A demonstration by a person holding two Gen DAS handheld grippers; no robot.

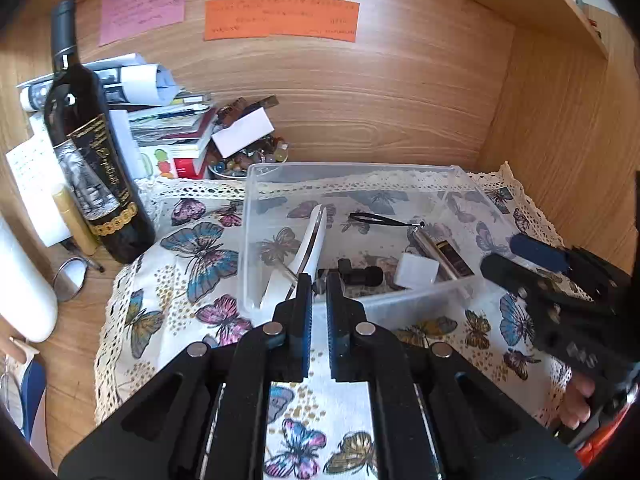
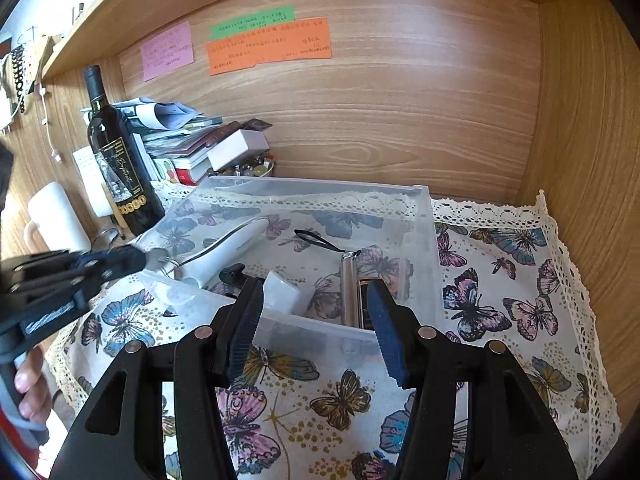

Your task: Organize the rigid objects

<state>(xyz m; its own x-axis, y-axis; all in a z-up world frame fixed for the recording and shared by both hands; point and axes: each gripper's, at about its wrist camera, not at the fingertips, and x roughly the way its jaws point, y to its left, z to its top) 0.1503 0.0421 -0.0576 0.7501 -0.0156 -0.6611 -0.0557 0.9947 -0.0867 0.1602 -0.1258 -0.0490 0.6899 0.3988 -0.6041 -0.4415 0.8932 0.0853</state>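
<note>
Left wrist: left hand-held gripper (image 1: 319,280) nearly pressed together, empty, at clear bin (image 1: 420,298) near rim.

Both wrist views close, facing clear bin (image 1: 360,240) from front

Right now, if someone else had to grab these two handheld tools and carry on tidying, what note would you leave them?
Left tool: nearly closed, holding nothing, tips at the near rim of the clear bin.
Right tool: open, empty, just in front of the bin.
Already in the bin: white handled gadget, small black piece, white block, silver cylinder with wrist strap, dark flat item beside it.
Left to do: no loose items show on the butterfly cloth; the clutter by the wine bottle appears untouched. Check what else belongs.
</note>
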